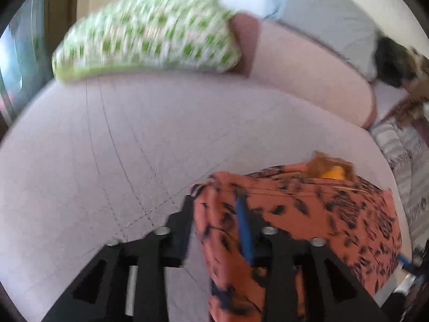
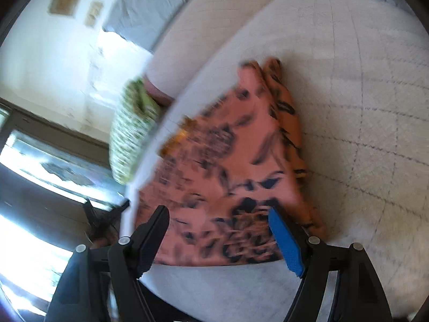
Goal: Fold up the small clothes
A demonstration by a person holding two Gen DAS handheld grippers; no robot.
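1. On the pale quilted bed cover (image 1: 112, 161), toward its near edge, the small orange garment with dark leaf print (image 2: 230, 166) is seen lying in a loosely folded bundle, a doubled ridge of cloth running along its far side in the right wrist view.

2. The left gripper (image 1: 217, 214) is seen with its fingers set wide, and cloth is draped between them and over the blue-padded finger (image 1: 244, 230); whether the cloth is actually pinched cannot be told (the frame is smeared by motion).

3. The right gripper (image 2: 222, 230) is held with its jaws wide apart, just above the near hem of the garment, and nothing is clamped between them.

4. The step in hand is judged to be the taking of two edge points so that a fold can be carried over. A single layer group should be pinched at each side, close to the hem, so that the bundle is not dragged as a whole.

5. Both ends should be lifted level and together, since thin cloth like this is likely to sag and slip in the middle.

6. The fold should be laid onto the flat part of the cover, well apart from the green checked pillow (image 1: 150, 35) and the striped cloth (image 1: 402, 145) at the bed's far side.

7. A yellow-brown scrap (image 1: 332, 169) shows at the garment's far edge (perhaps a label or lining); it is best tucked inside the fold.
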